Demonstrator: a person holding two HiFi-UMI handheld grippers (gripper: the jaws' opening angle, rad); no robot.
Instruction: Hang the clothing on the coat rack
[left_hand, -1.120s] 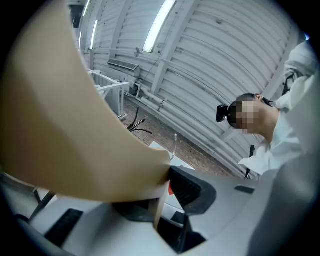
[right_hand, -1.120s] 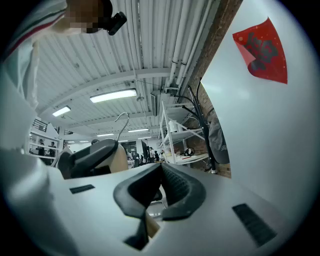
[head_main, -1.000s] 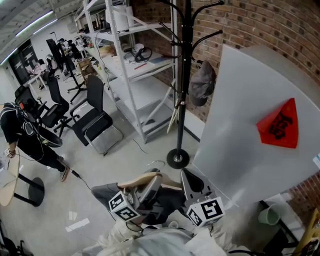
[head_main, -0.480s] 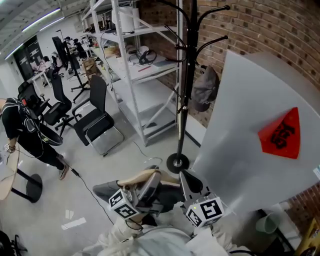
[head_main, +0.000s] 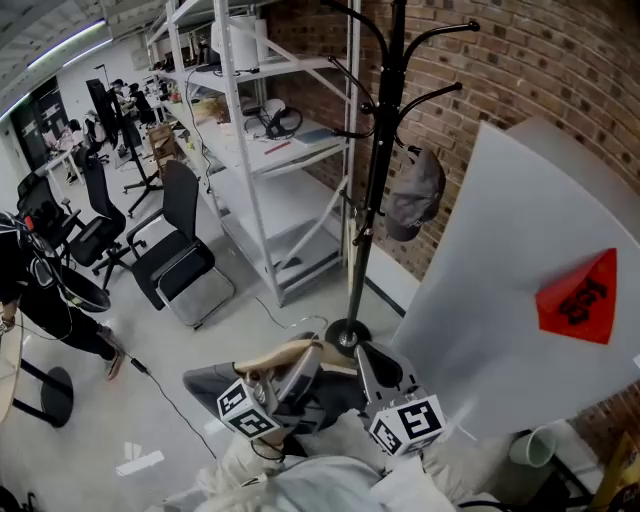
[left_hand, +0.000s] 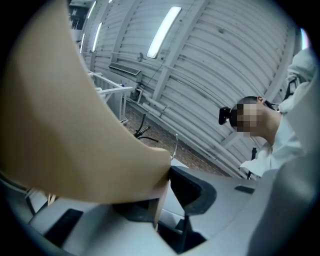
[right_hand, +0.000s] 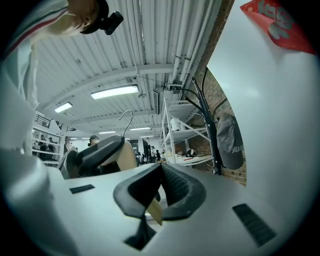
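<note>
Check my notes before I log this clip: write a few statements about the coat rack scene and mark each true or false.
1. A grey cap hangs on the black coat rack. True.
2. The left claw grips the wooden hanger. True.
3. The hanger is hooked on the coat rack. False: the left claw and the right claw both hold it low, off the rack.
4. The wall behind the rack is white plaster. False: it is a brick wall.
</note>
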